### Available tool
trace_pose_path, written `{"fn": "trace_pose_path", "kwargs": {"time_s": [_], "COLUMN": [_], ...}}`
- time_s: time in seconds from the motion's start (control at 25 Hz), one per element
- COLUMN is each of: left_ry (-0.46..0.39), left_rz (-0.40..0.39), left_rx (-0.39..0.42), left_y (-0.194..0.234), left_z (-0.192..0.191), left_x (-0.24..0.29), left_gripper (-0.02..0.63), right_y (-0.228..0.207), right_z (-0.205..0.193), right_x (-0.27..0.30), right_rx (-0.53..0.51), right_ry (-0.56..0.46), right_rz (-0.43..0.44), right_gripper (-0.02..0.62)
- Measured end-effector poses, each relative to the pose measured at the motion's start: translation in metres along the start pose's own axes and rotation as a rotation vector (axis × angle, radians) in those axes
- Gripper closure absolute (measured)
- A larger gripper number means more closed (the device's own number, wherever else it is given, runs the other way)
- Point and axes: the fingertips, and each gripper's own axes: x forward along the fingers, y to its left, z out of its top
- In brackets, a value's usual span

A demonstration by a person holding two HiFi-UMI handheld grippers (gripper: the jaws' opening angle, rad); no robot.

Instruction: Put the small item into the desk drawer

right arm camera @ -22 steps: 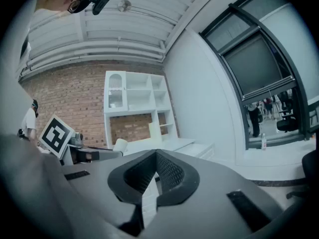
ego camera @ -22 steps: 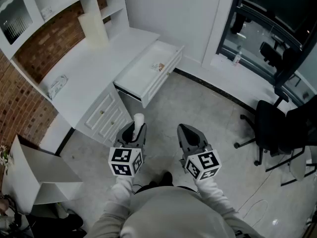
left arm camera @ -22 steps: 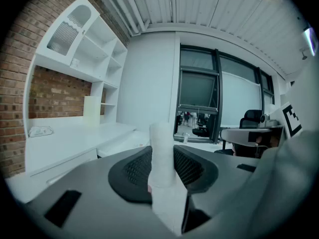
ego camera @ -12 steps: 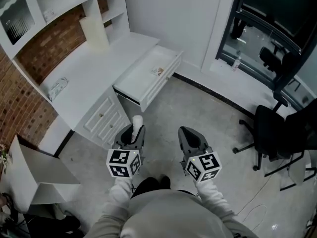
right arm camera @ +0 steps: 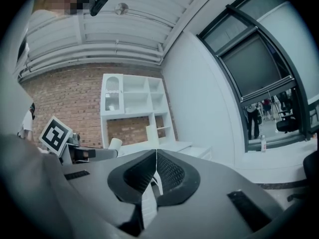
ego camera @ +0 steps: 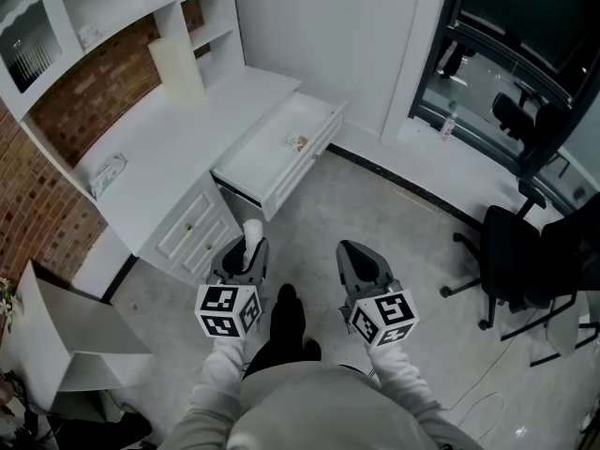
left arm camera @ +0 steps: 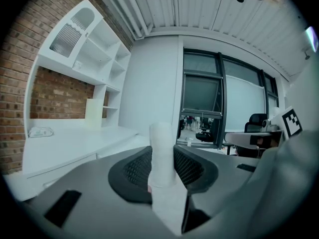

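Note:
In the head view my left gripper (ego camera: 246, 251) is shut on a small white cylinder (ego camera: 251, 233), which stands up out of its jaws. The left gripper view has that white cylinder (left arm camera: 162, 153) pinched between the two black pads (left arm camera: 137, 171). My right gripper (ego camera: 361, 256) is level with it, to its right, shut with nothing in it; its pads (right arm camera: 169, 173) meet edge to edge. The white desk (ego camera: 159, 143) is ahead on the left, and its drawer (ego camera: 262, 157) is pulled out open. Both grippers hang over the floor, short of the drawer.
Some small things (ego camera: 295, 142) lie in the drawer. A tall cream block (ego camera: 176, 68) and a packet (ego camera: 106, 170) are on the desk, under white shelves (ego camera: 94, 7). A white box (ego camera: 66, 326) stands at lower left. Black office chairs (ego camera: 511, 251) stand at the right, by the window wall (ego camera: 506, 73).
The person has stepped forward, and a dark shoe now shows between the grippers. My left gripper has drifted a little left with the white cylinder. The right gripper stays as it was.

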Motion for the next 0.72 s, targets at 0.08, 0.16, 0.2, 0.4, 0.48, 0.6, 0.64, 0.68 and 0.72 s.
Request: {"fn": "trace_pose_path", "kwargs": {"time_s": [0.08,0.16,0.2,0.4,0.48,0.6,0.64,0.68,0.72], "left_ry": [-0.002,-0.004,-0.004,-0.003,-0.002,0.001,0.002,0.003,0.004], "left_rz": [0.003,0.004,0.003,0.001,0.000,-0.004,-0.005,-0.005,-0.005], "left_rx": [0.000,-0.001,-0.001,0.005,0.009,0.011,0.011,0.010,0.008], "left_y": [0.005,0.011,0.014,0.032,0.039,0.051,0.056,0.062,0.068], "left_z": [0.004,0.008,0.010,0.019,0.022,0.027,0.028,0.030,0.031], "left_x": [0.010,0.022,0.029,0.066,0.081,0.104,0.112,0.119,0.126], "left_gripper": [0.465,0.465,0.465,0.465,0.465,0.465,0.465,0.465,0.465], "right_y": [-0.007,-0.014,-0.018,-0.038,-0.046,-0.057,-0.059,-0.062,-0.064], "right_z": [0.002,0.004,0.006,0.011,0.013,0.015,0.016,0.017,0.018], "right_x": [0.009,0.019,0.024,0.056,0.070,0.095,0.104,0.114,0.123], "right_rx": [0.004,0.007,0.007,0.017,0.020,0.020,0.020,0.019,0.019], "right_ry": [0.000,-0.001,-0.002,0.002,0.002,0.003,0.004,0.004,0.004], "right_rz": [-0.005,-0.006,-0.006,-0.016,-0.019,-0.024,-0.026,-0.027,-0.027], "right_gripper": [0.568,0.568,0.568,0.568,0.568,0.568,0.568,0.568,0.568]}}
